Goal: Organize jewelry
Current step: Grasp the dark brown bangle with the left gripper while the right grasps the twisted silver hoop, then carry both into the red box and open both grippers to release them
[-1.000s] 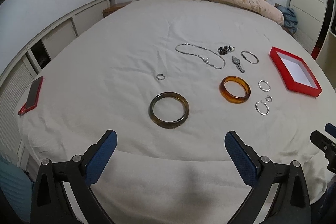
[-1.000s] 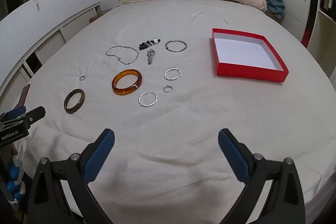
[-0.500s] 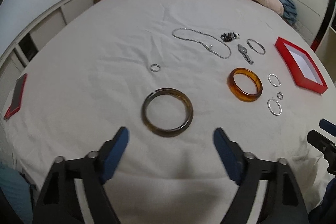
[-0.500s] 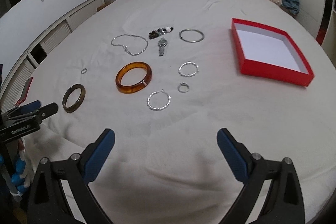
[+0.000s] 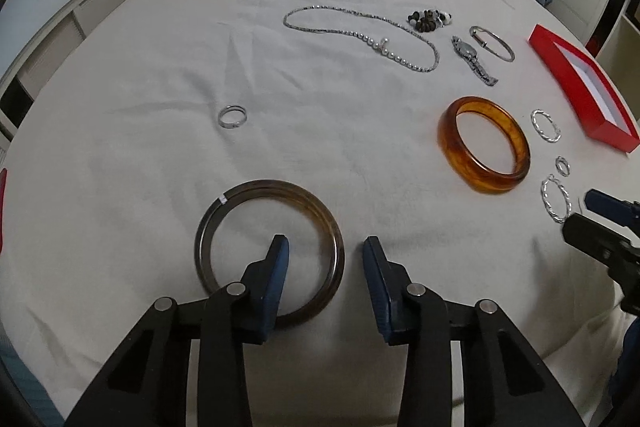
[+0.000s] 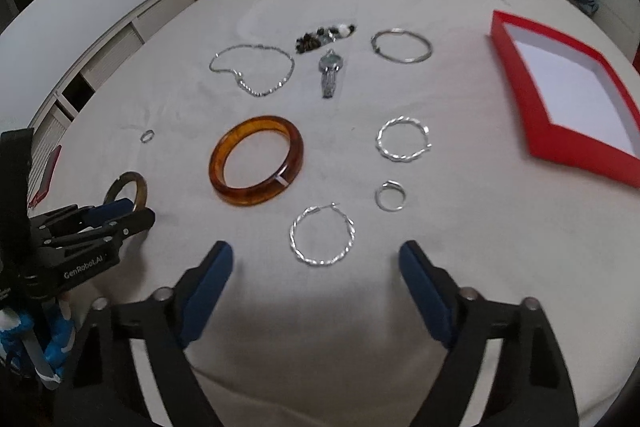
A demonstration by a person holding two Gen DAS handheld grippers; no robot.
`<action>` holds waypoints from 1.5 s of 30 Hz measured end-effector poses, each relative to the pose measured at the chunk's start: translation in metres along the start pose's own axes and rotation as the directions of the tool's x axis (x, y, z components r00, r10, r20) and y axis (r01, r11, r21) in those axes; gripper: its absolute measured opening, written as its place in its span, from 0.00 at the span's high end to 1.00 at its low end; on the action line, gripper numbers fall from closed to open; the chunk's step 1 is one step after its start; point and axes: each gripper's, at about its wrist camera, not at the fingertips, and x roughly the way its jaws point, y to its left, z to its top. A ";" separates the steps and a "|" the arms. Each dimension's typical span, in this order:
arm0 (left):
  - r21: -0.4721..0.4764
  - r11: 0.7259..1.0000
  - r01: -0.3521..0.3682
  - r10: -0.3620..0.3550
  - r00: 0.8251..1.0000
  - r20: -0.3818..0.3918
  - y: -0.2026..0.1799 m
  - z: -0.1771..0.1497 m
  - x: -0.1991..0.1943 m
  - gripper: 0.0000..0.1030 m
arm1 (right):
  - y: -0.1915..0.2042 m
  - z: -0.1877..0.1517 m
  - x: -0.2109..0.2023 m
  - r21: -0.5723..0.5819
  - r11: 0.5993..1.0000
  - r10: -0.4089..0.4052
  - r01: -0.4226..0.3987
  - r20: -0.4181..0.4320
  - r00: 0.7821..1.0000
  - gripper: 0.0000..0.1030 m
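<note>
Straddling the dark bangle's rim near the bed's front edge, the left gripper, jaws closing, not yet pinching; right gripper spread, narrowing, before a twisted hoop.

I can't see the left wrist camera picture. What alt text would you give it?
The left gripper straddles the near rim of a dark bangle on a white bedsheet, one finger inside the ring, its jaws just closing but not yet pressing. Beyond lie an amber bangle, a silver ring, a necklace and a red box.
</note>
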 end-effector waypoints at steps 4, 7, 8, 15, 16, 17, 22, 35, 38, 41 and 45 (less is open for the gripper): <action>0.014 1.000 -0.008 0.008 1.000 0.005 0.000 -0.002 0.002 0.65 | -0.002 0.001 0.013 0.003 1.000 0.003 -0.003 -0.026 1.000 0.41; 0.013 1.000 -0.001 0.001 1.000 0.009 0.001 -0.002 0.002 0.69 | -0.002 0.002 0.019 -0.008 1.000 -0.004 0.004 -0.031 1.000 0.47; 0.014 1.000 0.002 -0.002 1.000 0.010 0.002 -0.003 0.001 0.70 | -0.002 0.002 0.020 -0.012 1.000 -0.007 0.007 -0.034 0.999 0.49; 0.037 0.999 0.001 -0.002 1.000 0.023 -0.004 -0.002 0.001 0.91 | -0.007 0.008 0.023 -0.033 0.999 -0.004 0.003 -0.045 0.999 0.64; 0.039 0.999 -0.002 0.001 1.000 0.025 -0.004 -0.001 0.000 0.91 | -0.007 0.008 0.021 -0.037 0.999 -0.003 0.001 -0.045 0.999 0.64; 0.039 0.999 -0.003 0.002 1.000 0.028 -0.005 -0.001 -0.001 0.91 | -0.007 0.008 0.020 -0.045 0.999 -0.004 0.002 -0.044 0.999 0.64; 0.014 1.000 -0.023 0.022 0.999 0.042 -0.003 0.002 -0.012 0.92 | -0.002 0.005 0.006 -0.058 0.998 0.017 -0.019 -0.028 0.999 0.64; 0.089 0.988 0.127 -0.135 0.987 0.083 -0.086 0.023 -0.066 0.92 | -0.075 -0.014 -0.086 0.059 0.998 -0.028 0.021 0.107 0.994 0.64; 0.135 0.975 0.174 -0.186 0.979 0.081 -0.127 0.046 -0.067 0.92 | -0.113 -0.010 -0.110 0.089 0.994 -0.067 0.055 0.141 0.988 0.64; 0.199 0.958 0.207 -0.227 0.970 0.085 -0.179 0.077 -0.065 0.92 | -0.154 0.004 -0.126 0.111 0.990 -0.110 0.091 0.170 0.979 0.64; 0.254 0.929 0.268 -0.298 0.951 0.086 -0.241 0.123 -0.056 0.92 | -0.207 0.030 -0.132 0.116 0.985 -0.151 0.130 0.192 0.970 0.64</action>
